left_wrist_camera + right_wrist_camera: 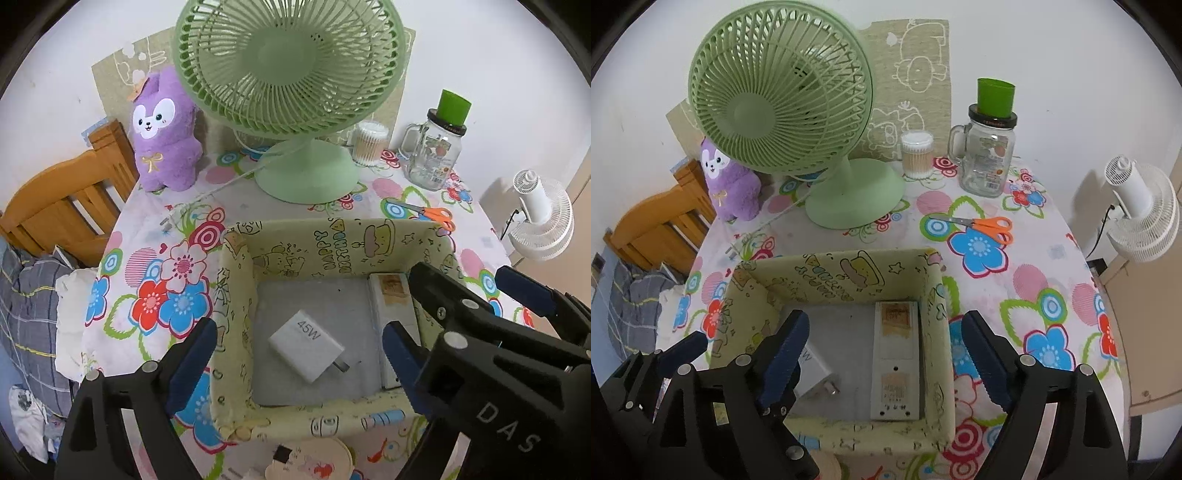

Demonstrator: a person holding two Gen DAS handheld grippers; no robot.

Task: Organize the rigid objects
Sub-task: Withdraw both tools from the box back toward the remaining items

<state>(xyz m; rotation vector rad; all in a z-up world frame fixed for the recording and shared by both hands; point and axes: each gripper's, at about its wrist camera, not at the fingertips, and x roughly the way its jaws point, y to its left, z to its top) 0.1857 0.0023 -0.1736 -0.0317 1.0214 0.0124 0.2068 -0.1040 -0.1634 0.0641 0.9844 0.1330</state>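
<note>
Both your claws hang released above the fabric box (934, 295): the left claw (299, 354) and the right claw (882, 354) hold nothing. The white charger (306, 345) and the long flat white strip (895, 358) lie inside it. The scissors (982, 226) lie on the bench beyond the box's far right corner, long axis left-right, handles rightward, nearer your right claw.

Black hand-held gripper (299, 358), blue ridged pads (192, 362), silver screws.
</note>
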